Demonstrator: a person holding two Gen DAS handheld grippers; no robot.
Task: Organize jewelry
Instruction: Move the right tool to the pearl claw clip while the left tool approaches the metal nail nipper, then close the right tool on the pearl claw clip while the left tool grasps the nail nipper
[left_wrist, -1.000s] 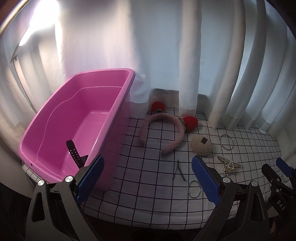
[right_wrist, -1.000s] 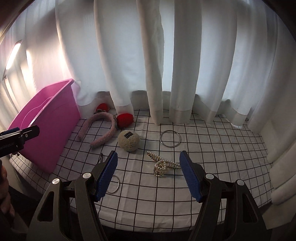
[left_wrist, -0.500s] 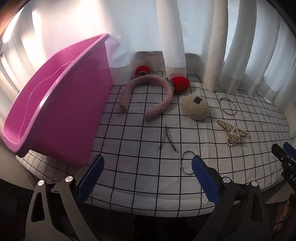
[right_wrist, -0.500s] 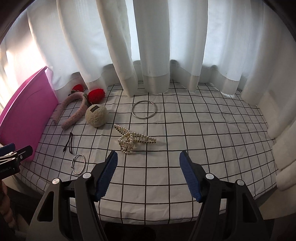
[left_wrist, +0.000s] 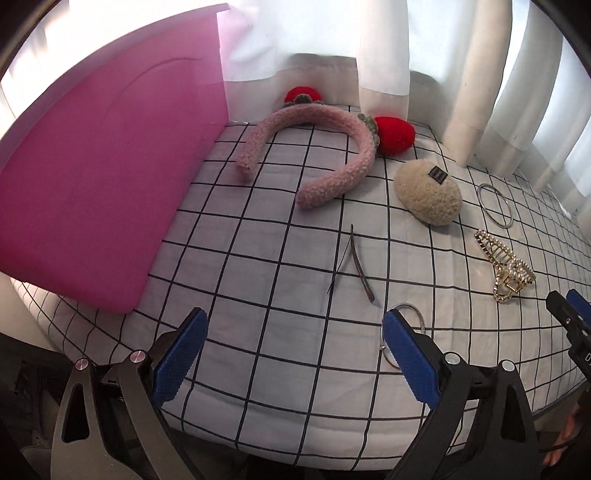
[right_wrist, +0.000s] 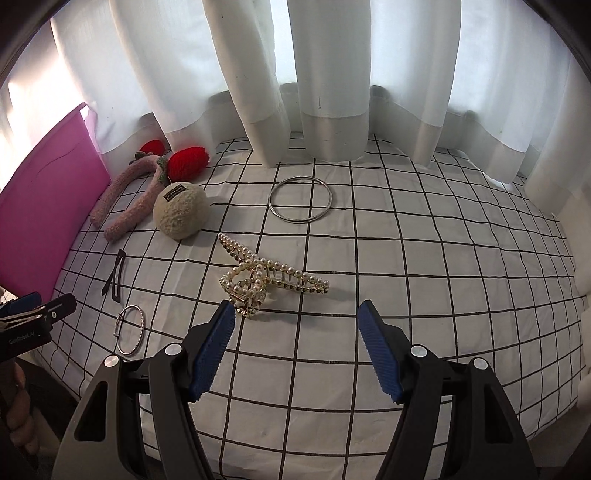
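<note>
both grippers have dropped closer; right gripper (right_wrist: 297, 328), jaws spread, just short of the gold pearl-studded claw clip (right_wrist: 266, 280); left gripper (left_wrist: 291, 345) spread too.

Right gripper (right_wrist: 297, 317) gapes empty, its left finger beside the pearl claw clip (right_wrist: 267, 277).

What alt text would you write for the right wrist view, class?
The open right gripper hovers just short of a pearl hair claw on a black-grid white cloth. Beyond lie a large silver bangle, a beige pompom and a pink bin.
</note>
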